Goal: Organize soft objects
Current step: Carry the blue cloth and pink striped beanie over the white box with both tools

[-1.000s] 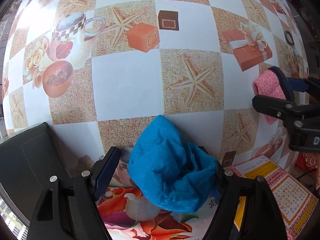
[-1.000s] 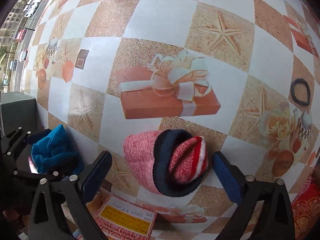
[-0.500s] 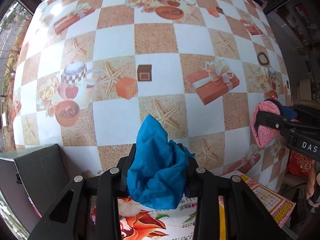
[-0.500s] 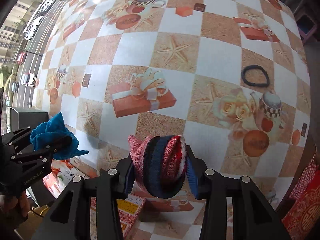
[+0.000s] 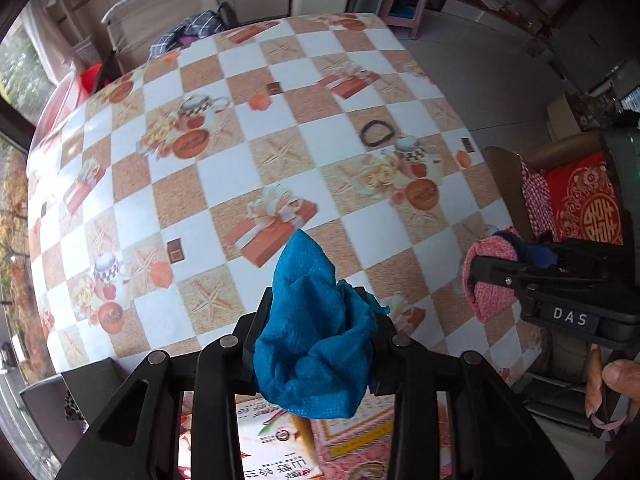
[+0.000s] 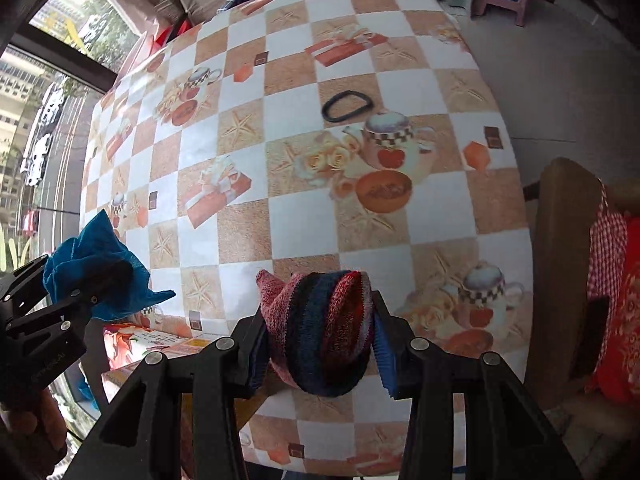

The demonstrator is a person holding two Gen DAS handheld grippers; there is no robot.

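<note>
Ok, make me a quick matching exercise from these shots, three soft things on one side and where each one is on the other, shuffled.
Things:
1. blue cloth
2. striped knit hat
3. black hair tie

Places:
A. lying loose on the tablecloth
B. clamped in the left gripper
C. clamped in the right gripper

Pairs: 1-B, 2-C, 3-A

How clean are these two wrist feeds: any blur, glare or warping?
Left wrist: strong fisheye bulge on the table, dark corner vignette, blue cloth sharp. Right wrist: same warping, bright window at left, faint sheen on nearby tablecloth squares, striped knit sock sharp.
</note>
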